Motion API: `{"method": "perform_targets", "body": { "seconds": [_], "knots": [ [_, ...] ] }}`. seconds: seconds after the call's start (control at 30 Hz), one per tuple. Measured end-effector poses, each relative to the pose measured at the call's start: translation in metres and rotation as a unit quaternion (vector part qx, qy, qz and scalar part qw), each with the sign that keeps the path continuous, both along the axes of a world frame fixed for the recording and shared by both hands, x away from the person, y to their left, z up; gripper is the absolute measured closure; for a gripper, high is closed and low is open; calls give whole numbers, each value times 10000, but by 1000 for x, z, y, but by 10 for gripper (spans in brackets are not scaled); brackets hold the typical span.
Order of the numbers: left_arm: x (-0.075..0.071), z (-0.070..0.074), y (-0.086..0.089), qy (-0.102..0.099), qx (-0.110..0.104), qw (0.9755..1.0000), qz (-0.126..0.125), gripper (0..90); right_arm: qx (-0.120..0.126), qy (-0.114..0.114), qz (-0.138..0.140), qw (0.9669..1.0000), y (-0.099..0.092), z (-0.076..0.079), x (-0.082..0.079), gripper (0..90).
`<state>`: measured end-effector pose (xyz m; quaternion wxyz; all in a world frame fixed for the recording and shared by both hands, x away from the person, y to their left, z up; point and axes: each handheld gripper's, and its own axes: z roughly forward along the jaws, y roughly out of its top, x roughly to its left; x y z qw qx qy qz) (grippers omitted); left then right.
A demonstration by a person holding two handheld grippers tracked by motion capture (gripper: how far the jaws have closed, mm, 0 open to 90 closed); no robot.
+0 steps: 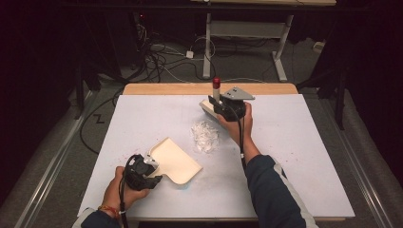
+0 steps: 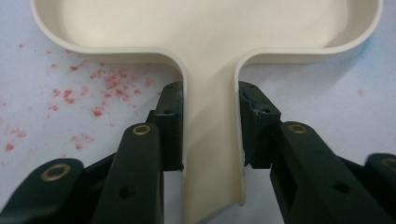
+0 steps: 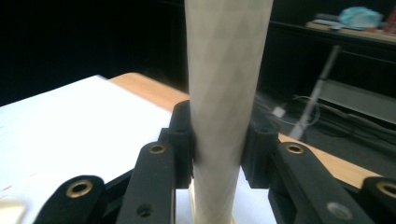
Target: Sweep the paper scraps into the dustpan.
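- The cream plastic dustpan (image 1: 173, 163) lies flat on the white table cover (image 1: 304, 156), near the left front of the table, its open mouth turned toward the pile of white scraps (image 1: 205, 136) at the centre.
- Judged handling of the dustpan: light, rigid moulded plastic with a smooth, somewhat slippery surface. The narrow handle (image 2: 211, 140) is the correct place to take hold; the shallow tray rim offers no secure purchase.
- The left gripper (image 2: 211, 133) is clamped on that handle, one pad on each side wall, just behind the point where the handle flares into the tray.
- The hand brush (image 1: 211, 105) stands at the far centre of the table, beyond the scraps. Its pale handle (image 3: 226, 93) is upright with a red cap (image 1: 216, 83) on top, and its head is low against the table.
- Judged handling of the brush: light, with a stiff textured handle that gives fair friction; the bristles are likely soft and yielding. Grip mid-handle for control.
- The right gripper (image 3: 219, 144) grasps the brush handle at its lower part, both pads pressed against it.
- Fine red specks (image 2: 109, 86) lie on the cover beside the dustpan.
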<state>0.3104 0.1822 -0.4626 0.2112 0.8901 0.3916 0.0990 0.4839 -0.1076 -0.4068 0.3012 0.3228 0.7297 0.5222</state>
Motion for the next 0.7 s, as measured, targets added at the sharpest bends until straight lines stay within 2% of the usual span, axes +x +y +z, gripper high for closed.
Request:
{"method": "perform_targets", "body": {
  "seconds": [0.23,0.57,0.6,0.7],
  "knots": [
    [4,0,-3,0,37,10000,9,634,-133,125,480,9987,8,-5,-18,682],
    [10,1,-8,-28,53,10000,-4,634,-218,176,708,9971,11,-6,-34,675],
    [10,2,-10,-54,80,10000,-1,634,-305,171,723,9968,12,-7,-37,674],
    [12,2,-12,-37,99,9999,-14,634,-366,143,760,9963,13,-7,-42,674]
  ]
}}
